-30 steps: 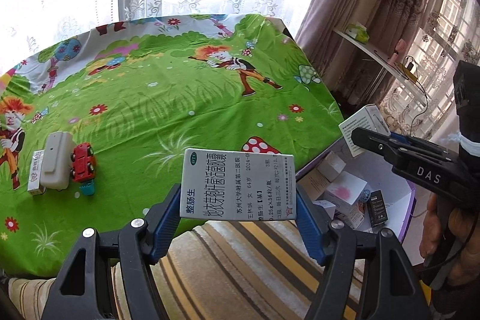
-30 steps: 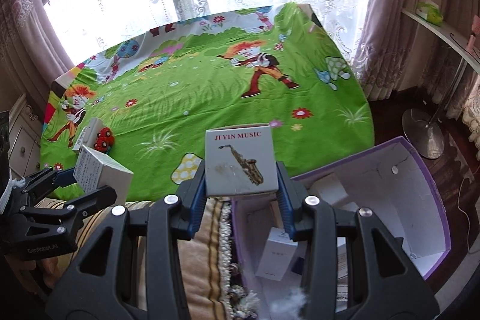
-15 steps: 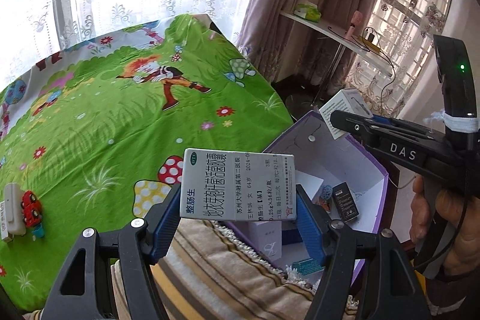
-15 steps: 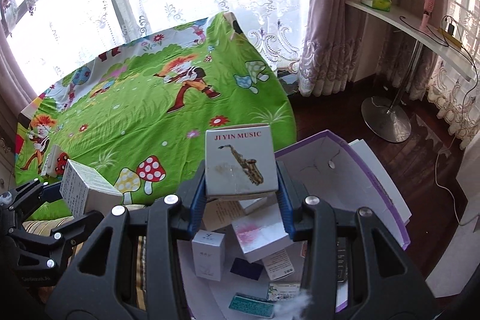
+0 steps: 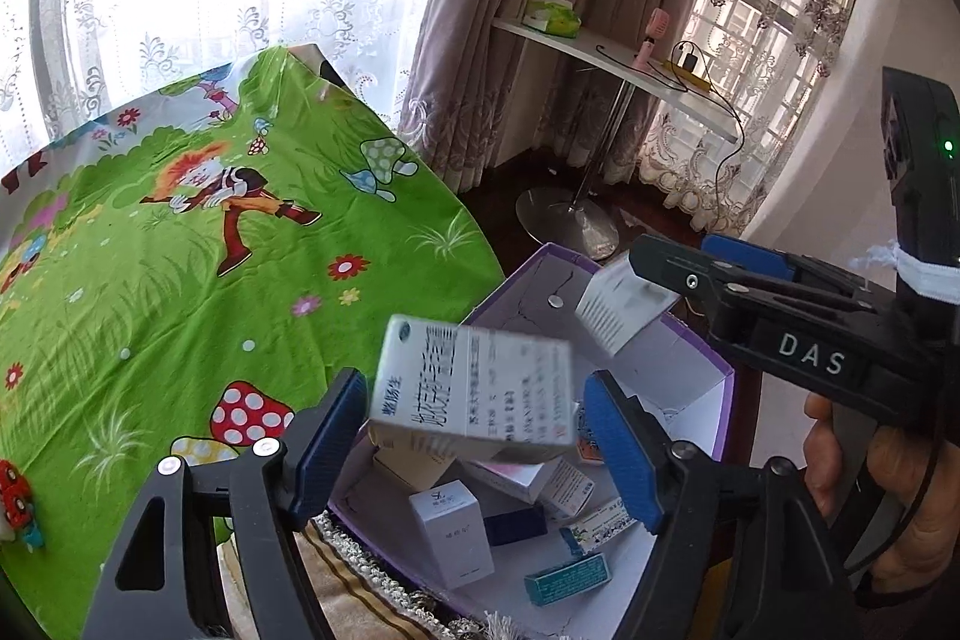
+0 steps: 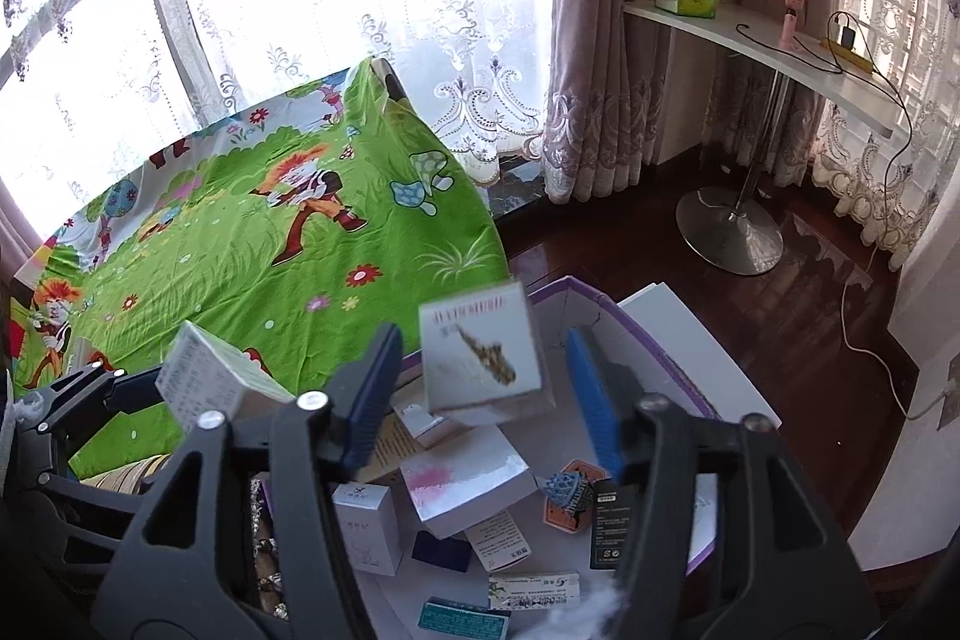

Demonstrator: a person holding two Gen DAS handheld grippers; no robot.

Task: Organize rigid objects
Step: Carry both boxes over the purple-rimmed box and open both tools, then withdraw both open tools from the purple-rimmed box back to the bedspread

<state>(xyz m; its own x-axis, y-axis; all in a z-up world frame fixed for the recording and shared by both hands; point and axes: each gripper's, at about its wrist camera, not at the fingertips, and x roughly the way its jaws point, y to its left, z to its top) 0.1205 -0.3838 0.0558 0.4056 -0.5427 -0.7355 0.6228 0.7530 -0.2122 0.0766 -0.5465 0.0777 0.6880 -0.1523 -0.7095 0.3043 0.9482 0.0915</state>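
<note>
Two cartons are leaving your grippers at once. Your left gripper (image 5: 474,436) has its blue pads spreading, and the white rectangular cardboard medicine box with blue print (image 5: 474,394) sits tilted and blurred between them, clear of both pads; I judge it released and dropping. Your right gripper (image 6: 480,394) is likewise opening, and the white square cardboard box printed with a saxophone (image 6: 480,355) hangs skewed between its pads, touching neither.

Both boxes are directly above the open purple-edged white cardboard storage box (image 5: 696,340), which stands beside the table draped in a green cartoon-print cloth (image 5: 180,280) and already holds a loose pile of small cartons.

Handling, as a judgement: these are light, stiff, thin-walled cartons, probably part empty. They crush under a hard squeeze and pivot if gripped at a corner. Take hold across the two narrow side walls, near the middle, with moderate pressure. The printed faces look smooth, so expect slight slip.

Compared with a second ago: both boxes were then clamped square and upright in the pads, and the cameras looked mainly across the tablecloth, with the storage box at the frame edge. Both views are now centred over the storage box, and the red toy car (image 5: 15,493) has slid to the left margin.
</note>
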